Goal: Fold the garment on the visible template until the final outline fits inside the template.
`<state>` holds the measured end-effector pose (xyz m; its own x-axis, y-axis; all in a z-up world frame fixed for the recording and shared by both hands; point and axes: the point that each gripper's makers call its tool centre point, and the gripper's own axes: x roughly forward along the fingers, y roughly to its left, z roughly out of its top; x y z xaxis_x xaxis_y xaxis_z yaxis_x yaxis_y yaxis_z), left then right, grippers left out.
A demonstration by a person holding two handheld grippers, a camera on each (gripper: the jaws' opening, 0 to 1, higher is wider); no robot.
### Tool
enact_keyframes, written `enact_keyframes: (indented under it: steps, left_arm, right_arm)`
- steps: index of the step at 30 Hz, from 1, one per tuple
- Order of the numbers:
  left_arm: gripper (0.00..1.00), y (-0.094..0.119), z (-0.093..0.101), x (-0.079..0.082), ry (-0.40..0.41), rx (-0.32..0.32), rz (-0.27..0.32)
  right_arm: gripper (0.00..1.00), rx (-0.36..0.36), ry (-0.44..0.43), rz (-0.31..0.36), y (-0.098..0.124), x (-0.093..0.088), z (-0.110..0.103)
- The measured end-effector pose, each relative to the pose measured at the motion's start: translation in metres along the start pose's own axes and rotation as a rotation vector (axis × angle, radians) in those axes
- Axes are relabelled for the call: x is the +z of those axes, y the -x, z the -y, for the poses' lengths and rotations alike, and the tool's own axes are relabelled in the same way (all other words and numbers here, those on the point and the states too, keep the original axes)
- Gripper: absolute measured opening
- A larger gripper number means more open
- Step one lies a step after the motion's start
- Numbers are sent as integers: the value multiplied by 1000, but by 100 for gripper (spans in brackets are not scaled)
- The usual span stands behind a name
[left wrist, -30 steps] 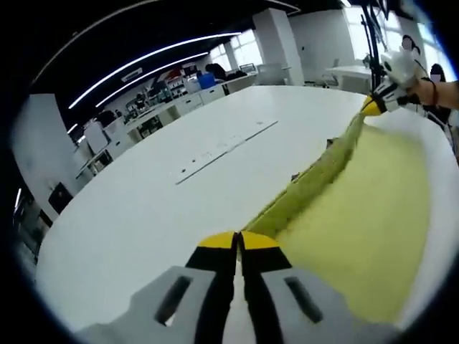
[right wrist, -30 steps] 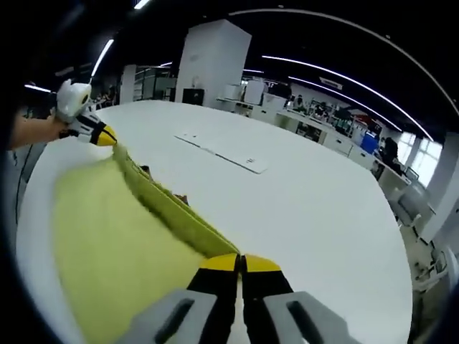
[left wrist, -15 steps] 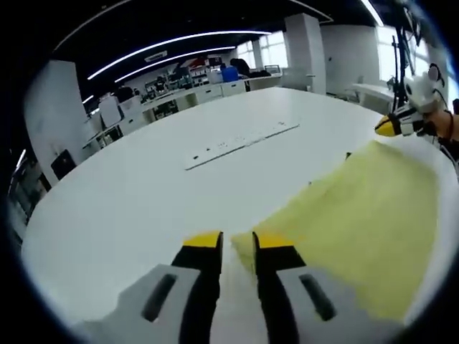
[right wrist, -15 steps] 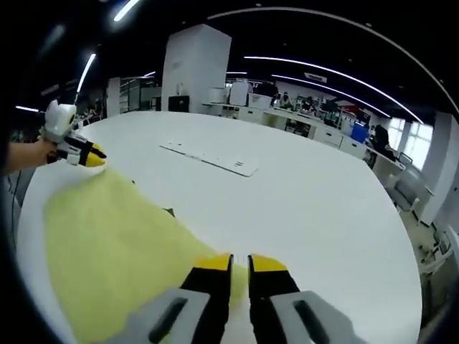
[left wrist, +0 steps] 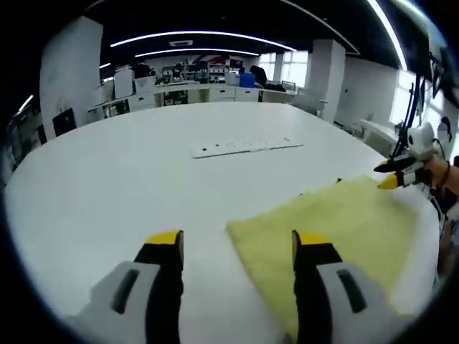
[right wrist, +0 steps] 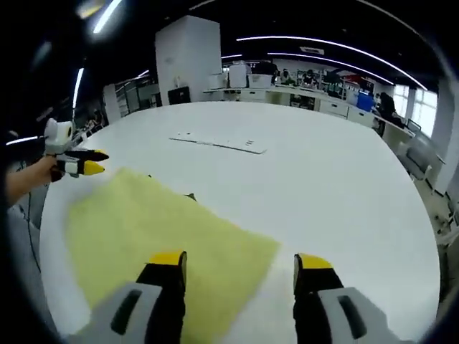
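Note:
A yellow garment [left wrist: 337,222] lies flat on the white table [left wrist: 107,186], folded over with a straight near edge. My left gripper [left wrist: 238,244] is open just above the table, one jaw over the garment's corner and nothing held between them. In the right gripper view the same garment [right wrist: 150,229] spreads out to the left. My right gripper [right wrist: 239,261] is open over its near corner. Each gripper shows in the other's view, held by a hand and open: the right gripper [left wrist: 396,174] and the left gripper [right wrist: 80,162]. Small dark marks [right wrist: 190,196] peek out at the garment's far edge.
A long white strip [left wrist: 247,147] lies flat further out on the table, also the strip [right wrist: 219,143] in the right gripper view. Desks, shelves and a pillar [right wrist: 188,61] stand beyond the table. A person's forearm [right wrist: 25,179] reaches in at the left.
Both grippers were shut on the garment's lifted edge. They have opened and let go, and the garment has dropped flat onto the table. Both grippers have drawn back slightly.

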<state>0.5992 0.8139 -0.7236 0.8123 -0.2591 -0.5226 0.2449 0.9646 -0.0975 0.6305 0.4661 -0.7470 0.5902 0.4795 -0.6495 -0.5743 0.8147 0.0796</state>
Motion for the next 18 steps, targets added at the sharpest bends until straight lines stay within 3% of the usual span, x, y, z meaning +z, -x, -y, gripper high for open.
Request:
enact_keyframes:
  steps: [6, 12, 18]
  left_arm:
    - [70, 18, 6, -14, -26, -23, -22]
    - [72, 35, 15, -27, -52, -55, -40]
    - [71, 49, 21, -37, -65, -82, -55]
  right_arm:
    - [74, 60, -7, -18, 13, -4, -17]
    - [80, 117, -18, -26, 27, -11, -34]
    - [81, 153, 3, -56, 42, -30, -49]
